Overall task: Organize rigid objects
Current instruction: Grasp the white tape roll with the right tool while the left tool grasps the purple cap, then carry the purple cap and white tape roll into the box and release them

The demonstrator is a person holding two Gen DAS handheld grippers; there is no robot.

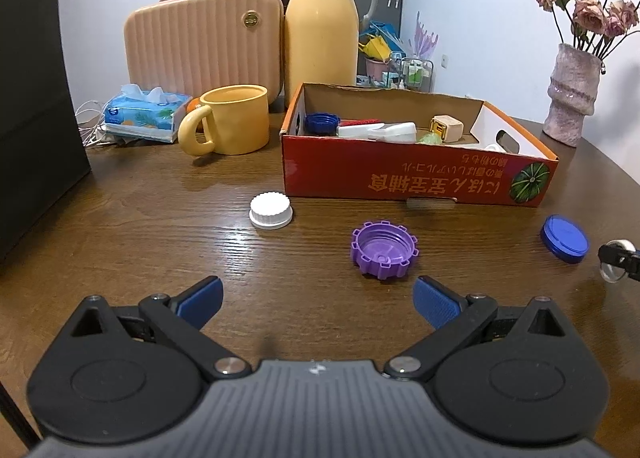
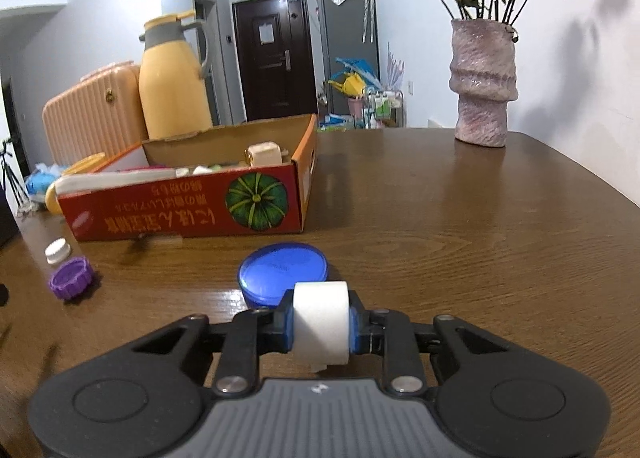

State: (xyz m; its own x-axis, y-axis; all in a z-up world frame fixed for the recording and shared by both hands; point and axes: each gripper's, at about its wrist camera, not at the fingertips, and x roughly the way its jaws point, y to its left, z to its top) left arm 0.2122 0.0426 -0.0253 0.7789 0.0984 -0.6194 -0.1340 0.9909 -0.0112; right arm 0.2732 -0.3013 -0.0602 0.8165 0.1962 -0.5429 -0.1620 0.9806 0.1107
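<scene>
My right gripper (image 2: pixel 320 324) is shut on a white tape roll (image 2: pixel 320 318), its blue pads pressing both flat sides just above the wooden table (image 2: pixel 440 238). A blue round lid (image 2: pixel 282 270) lies right behind the roll. My left gripper (image 1: pixel 318 300) is open and holds nothing. Just ahead of its right finger lies a purple toothed cap (image 1: pixel 383 248), hollow side up, and a white ribbed cap (image 1: pixel 271 210) sits further left. The blue lid (image 1: pixel 564 238) and the right gripper's tip with the roll (image 1: pixel 618 260) show at the left wrist view's right edge. The red cardboard box (image 1: pixel 400 176) holds several small items.
Behind the box (image 2: pixel 192 214) stand a yellow thermos jug (image 1: pixel 322 30), a pink ribbed case (image 1: pixel 200 42), a yellow mug (image 1: pixel 232 120) and a tissue pack (image 1: pixel 146 114). A black bag (image 1: pixel 36 98) walls the left side. A pink vase (image 2: pixel 482 86) with dried flowers stands at the far right.
</scene>
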